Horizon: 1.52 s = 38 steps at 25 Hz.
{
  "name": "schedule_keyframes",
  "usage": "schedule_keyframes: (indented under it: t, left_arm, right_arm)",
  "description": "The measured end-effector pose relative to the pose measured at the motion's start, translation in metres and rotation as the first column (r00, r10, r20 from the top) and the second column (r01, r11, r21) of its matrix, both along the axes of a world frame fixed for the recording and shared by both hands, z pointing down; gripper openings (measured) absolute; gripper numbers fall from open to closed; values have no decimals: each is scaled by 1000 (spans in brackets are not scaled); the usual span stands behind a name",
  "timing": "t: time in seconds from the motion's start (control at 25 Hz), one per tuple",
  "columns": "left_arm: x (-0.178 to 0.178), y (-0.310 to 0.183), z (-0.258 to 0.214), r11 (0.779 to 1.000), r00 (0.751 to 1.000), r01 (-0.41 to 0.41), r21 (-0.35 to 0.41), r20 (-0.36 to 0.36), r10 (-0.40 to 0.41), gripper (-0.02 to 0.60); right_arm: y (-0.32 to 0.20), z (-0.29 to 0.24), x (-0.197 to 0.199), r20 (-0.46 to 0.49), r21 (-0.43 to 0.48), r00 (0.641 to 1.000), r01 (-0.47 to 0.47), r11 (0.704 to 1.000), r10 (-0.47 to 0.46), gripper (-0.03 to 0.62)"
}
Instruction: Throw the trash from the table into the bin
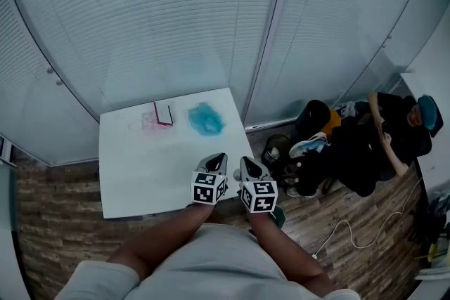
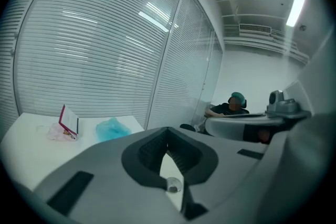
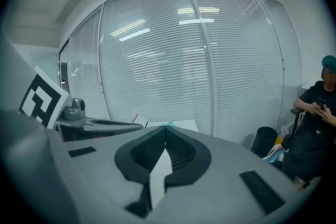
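- The left gripper (image 1: 217,161) hovers over the near edge of the table (image 1: 140,172). Its jaws are pressed together at the tips with nothing between them.
- The right gripper (image 1: 250,166) is just beside it, off the table's near right corner, also closed and empty.
- A blue crumpled bag (image 1: 206,119) and a pink wrapper (image 1: 156,117) lie at the table's far edge.
- A black bin (image 3: 265,141) stands on the floor to the right of the table.
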<state>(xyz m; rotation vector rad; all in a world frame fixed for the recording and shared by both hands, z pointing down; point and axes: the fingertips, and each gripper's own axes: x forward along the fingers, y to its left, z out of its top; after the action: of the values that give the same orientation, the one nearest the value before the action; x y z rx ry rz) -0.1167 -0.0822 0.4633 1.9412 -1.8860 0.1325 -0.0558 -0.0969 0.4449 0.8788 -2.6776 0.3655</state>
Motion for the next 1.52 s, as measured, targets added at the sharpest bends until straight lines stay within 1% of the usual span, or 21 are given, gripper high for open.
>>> schedule_keyframes:
  t: [0.12, 0.36, 0.56, 0.72, 0.88, 1.0, 1.16, 1.32, 1.4, 1.52]
  left_arm:
    - [-32, 15, 2, 1000, 1000, 27, -4, -10, -27, 5]
    - [-84, 41, -5, 996, 996, 85, 7, -14, -85, 5]
    - [-132, 66, -5, 988, 988, 155, 11, -23, -155, 5]
    - [-165, 82, -2, 980, 980, 197, 3, -29, -197, 5]
    - [-181, 92, -2, 980, 980, 199, 1, -14, -199, 5]
    - [-190, 96, -1, 979, 979, 203, 16, 0, -203, 5]
    - [-196, 99, 2, 977, 977, 212, 16, -19, -212, 5]
    - [-201, 99, 11, 973, 972, 231, 2, -40, -231, 5]
    - [-206, 97, 14, 972, 971, 236, -1, -38, -236, 5]
    - [-205, 93, 19, 972, 972, 234, -12, -31, -235, 5]
  right_arm:
    - [15, -1, -34, -7, 6, 999, 32, 999, -32, 6]
    - [38, -7, -93, -15, 10, 994, 107, 994, -107, 6]
    - [59, -9, -140, -19, 13, 984, 180, 984, -179, 6]
    - [70, -6, -168, -16, 3, 978, 210, 978, -210, 5]
    - [79, -2, -180, -22, -11, 973, 231, 973, -231, 5]
    - [81, 7, -187, -27, -31, 972, 231, 973, -231, 5]
    - [81, 12, -193, -34, -48, 968, 245, 968, -247, 6]
    - [80, 21, -194, -55, -76, 951, 299, 951, -304, 6]
    - [73, 27, -195, -53, -99, 948, 308, 946, -314, 6]
    - [58, 34, -197, -53, -109, 948, 306, 946, -313, 7]
